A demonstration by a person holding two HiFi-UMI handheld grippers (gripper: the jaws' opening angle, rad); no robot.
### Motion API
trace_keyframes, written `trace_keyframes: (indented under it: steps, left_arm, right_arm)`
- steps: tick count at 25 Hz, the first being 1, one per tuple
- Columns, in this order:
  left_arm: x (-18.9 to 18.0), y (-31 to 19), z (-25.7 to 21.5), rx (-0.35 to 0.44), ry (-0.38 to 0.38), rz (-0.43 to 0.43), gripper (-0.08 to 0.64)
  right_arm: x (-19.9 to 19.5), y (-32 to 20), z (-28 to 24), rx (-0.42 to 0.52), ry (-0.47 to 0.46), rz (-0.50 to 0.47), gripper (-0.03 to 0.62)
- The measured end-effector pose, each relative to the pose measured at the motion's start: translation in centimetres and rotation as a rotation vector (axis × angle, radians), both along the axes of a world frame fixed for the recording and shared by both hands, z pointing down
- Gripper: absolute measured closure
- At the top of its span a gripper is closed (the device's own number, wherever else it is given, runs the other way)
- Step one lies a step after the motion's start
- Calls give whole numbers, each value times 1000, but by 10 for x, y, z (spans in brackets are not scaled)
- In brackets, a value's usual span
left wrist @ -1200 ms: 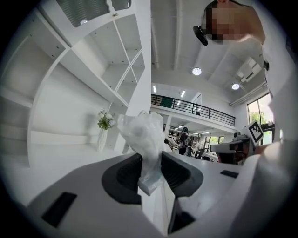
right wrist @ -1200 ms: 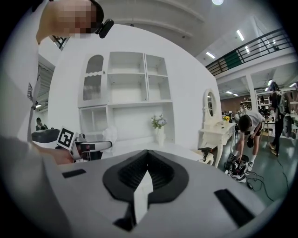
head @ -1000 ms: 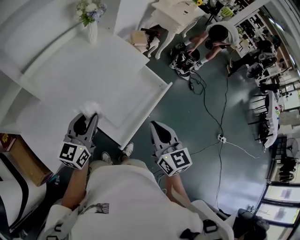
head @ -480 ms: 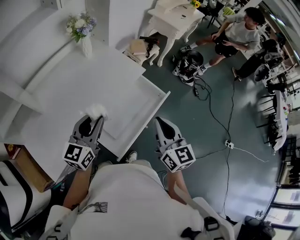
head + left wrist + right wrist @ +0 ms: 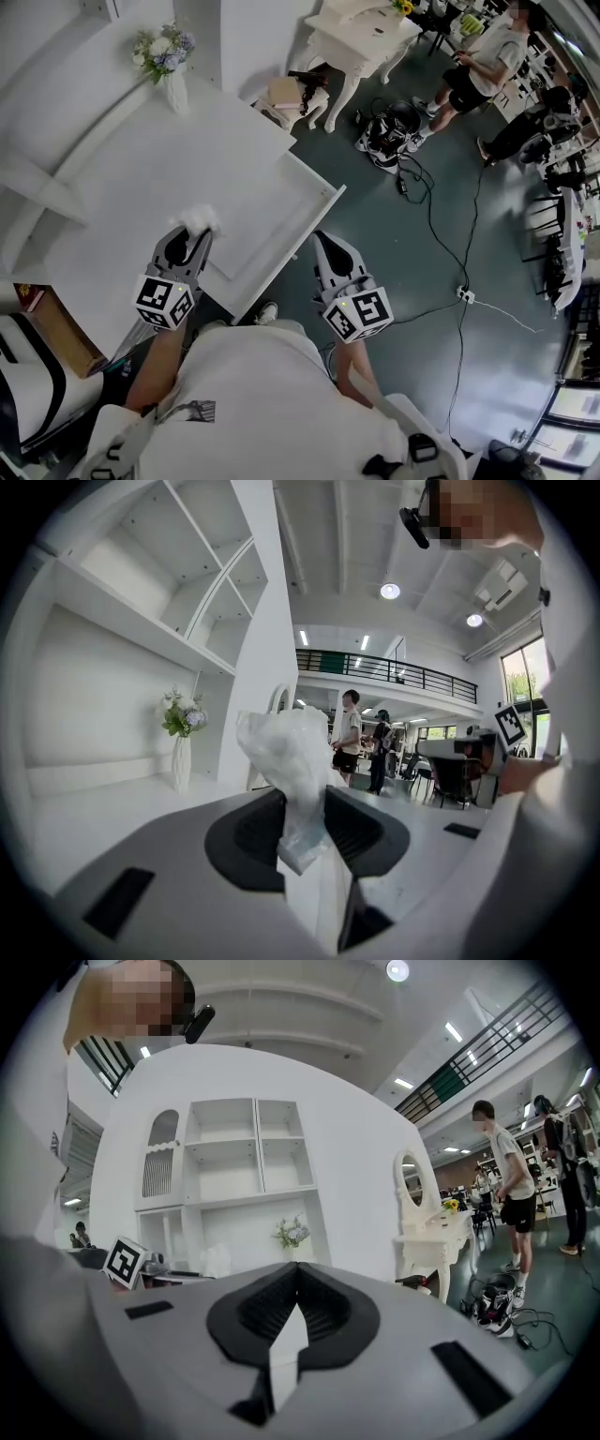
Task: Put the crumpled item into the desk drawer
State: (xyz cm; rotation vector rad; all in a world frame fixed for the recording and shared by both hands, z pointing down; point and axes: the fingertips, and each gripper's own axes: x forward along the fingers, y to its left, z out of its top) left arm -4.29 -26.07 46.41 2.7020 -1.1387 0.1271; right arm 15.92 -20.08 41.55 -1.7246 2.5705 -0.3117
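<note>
Crumpled plastic [image 5: 286, 752] sat pinched in the left gripper's [image 5: 302, 810] jaws beside the open desk drawer [image 5: 330, 195], not yet inside; the right gripper's [image 5: 298, 1286] jaws were closed, empty.

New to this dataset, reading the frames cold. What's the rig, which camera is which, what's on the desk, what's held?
There is no robot arm. A person holds a two-jaw gripper in each hand. The head view comes from a camera on the person's head, looking steeply down. Each gripper view looks along that gripper's own jaws.

The left gripper is clamped on a crumpled white item, held above the white desk near its pulled-out drawer. The right gripper has its jaws together with nothing between them, over the floor beside the drawer. A vase of flowers stands at the back of the desk.
</note>
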Motion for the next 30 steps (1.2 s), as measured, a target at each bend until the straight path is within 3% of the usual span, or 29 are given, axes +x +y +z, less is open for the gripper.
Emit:
trace_keyframes:
  steps: [10, 30]
  left_arm:
    - [24, -19, 55, -74, -75, 12, 431]
    - [67, -27, 191, -302, -328, 194, 431]
  right_arm:
    - [22, 7, 6, -21, 0, 37, 583]
    - [60, 34, 7, -48, 15, 162, 583]
